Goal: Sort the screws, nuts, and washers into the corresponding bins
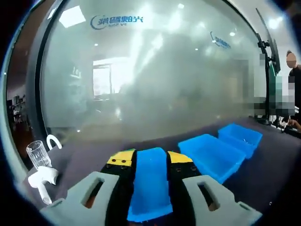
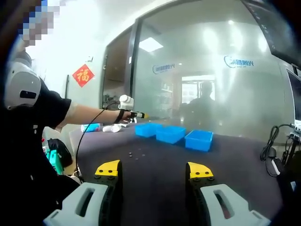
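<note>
My left gripper (image 1: 150,159) is shut on a blue bin (image 1: 148,188), which fills the narrow gap between the yellow-tipped jaws. Two more blue bins (image 1: 209,155) (image 1: 240,137) sit in a row to its right on the dark table. From the right gripper view, the left gripper (image 2: 136,114) is at the leftmost of three blue bins (image 2: 146,129) (image 2: 170,133) (image 2: 199,140) at the far side. Several small screws or nuts (image 2: 134,153) lie loose on the table before the bins. My right gripper (image 2: 154,169) hangs open over the near table, nothing between its jaws.
A glass cup (image 1: 38,154) and a white object (image 1: 42,179) stand left of the held bin. The person's arm (image 2: 89,115) reaches across the table's left side. Cables (image 2: 273,141) lie at the right edge. A frosted glass wall (image 1: 164,70) backs the table.
</note>
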The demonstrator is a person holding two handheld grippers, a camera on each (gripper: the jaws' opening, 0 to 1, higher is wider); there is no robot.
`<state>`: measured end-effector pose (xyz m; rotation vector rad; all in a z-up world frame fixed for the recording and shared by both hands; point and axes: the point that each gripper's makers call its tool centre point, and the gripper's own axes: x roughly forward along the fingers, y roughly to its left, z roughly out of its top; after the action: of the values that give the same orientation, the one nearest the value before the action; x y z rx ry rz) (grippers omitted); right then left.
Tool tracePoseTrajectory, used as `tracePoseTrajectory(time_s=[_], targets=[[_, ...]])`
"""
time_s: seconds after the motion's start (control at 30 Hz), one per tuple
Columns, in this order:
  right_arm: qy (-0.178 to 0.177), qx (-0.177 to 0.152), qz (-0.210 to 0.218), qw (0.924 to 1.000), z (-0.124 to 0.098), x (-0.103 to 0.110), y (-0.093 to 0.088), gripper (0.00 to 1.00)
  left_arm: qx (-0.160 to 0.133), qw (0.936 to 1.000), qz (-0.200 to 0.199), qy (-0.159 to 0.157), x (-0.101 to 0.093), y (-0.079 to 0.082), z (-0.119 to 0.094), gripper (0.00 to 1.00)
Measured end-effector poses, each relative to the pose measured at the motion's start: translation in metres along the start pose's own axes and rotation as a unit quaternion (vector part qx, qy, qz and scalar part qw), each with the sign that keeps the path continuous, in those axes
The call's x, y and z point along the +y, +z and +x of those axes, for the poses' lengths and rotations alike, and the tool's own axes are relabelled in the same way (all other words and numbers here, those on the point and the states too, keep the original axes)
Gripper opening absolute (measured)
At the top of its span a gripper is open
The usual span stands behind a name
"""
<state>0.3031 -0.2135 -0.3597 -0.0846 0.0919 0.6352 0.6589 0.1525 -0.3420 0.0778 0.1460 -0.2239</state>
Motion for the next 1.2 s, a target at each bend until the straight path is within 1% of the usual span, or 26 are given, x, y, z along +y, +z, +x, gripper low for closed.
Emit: tracePoseTrajectory(time_s=[0.03, 0.07, 0.17, 0.27, 0.43, 0.57, 0.67, 0.83, 0.87, 0.9, 0.93, 1.1, 1.2], targets=[[0.000, 0.000, 0.001, 1.0000, 0.000, 0.000, -0.001, 0.49, 0.000, 1.0000, -0.002, -0.002, -0.001, -0.001, 0.000, 0.42], [0.001, 0.001, 0.001, 1.0000, 0.000, 0.000, -0.001, 0.49, 0.003, 1.0000, -0.003, -0.008, -0.003, -0.003, -0.001, 0.44], [0.002, 0.001, -0.001, 1.0000, 0.000, 0.002, 0.000, 0.49, 0.008, 0.9999, 0.001, -0.014, -0.006, -0.007, -0.003, 0.44], [0.002, -0.001, -0.002, 1.0000, -0.001, 0.002, 0.002, 0.49, 0.006, 0.9997, -0.003, -0.023, -0.010, -0.007, -0.009, 0.44], [0.002, -0.002, -0.002, 1.0000, -0.001, 0.002, 0.003, 0.49, -0.006, 0.9994, -0.005, -0.035, -0.016, 0.000, -0.020, 0.44], [0.003, -0.004, -0.003, 1.0000, -0.001, 0.003, 0.004, 0.49, -0.026, 0.9984, -0.009, -0.049, -0.025, 0.011, -0.038, 0.44], [0.003, -0.006, -0.003, 1.0000, 0.000, 0.003, 0.006, 0.49, -0.039, 0.9972, -0.008, -0.063, -0.034, 0.016, -0.056, 0.44], [0.004, -0.009, -0.004, 0.9999, 0.001, 0.004, 0.008, 0.49, -0.058, 0.9951, -0.015, -0.078, -0.041, 0.017, -0.091, 0.43], [0.004, -0.010, -0.004, 0.9999, 0.001, 0.004, 0.008, 0.49, -0.063, 0.9948, -0.019, -0.078, -0.042, 0.018, -0.099, 0.43], [0.003, -0.011, -0.004, 0.9999, 0.001, 0.004, 0.009, 0.49, -0.069, 0.9942, -0.021, -0.080, -0.050, 0.018, -0.115, 0.43], [0.002, -0.012, -0.003, 0.9999, 0.001, 0.003, 0.009, 0.49, -0.077, 0.9935, -0.023, -0.081, -0.051, 0.019, -0.124, 0.43], [-0.002, -0.016, -0.003, 0.9999, 0.002, 0.000, 0.012, 0.49, -0.099, 0.9910, -0.020, -0.087, -0.060, 0.016, -0.170, 0.42], [-0.001, -0.018, -0.004, 0.9998, 0.003, 0.000, 0.013, 0.49, -0.109, 0.9892, -0.018, -0.096, -0.065, 0.012, -0.194, 0.42]])
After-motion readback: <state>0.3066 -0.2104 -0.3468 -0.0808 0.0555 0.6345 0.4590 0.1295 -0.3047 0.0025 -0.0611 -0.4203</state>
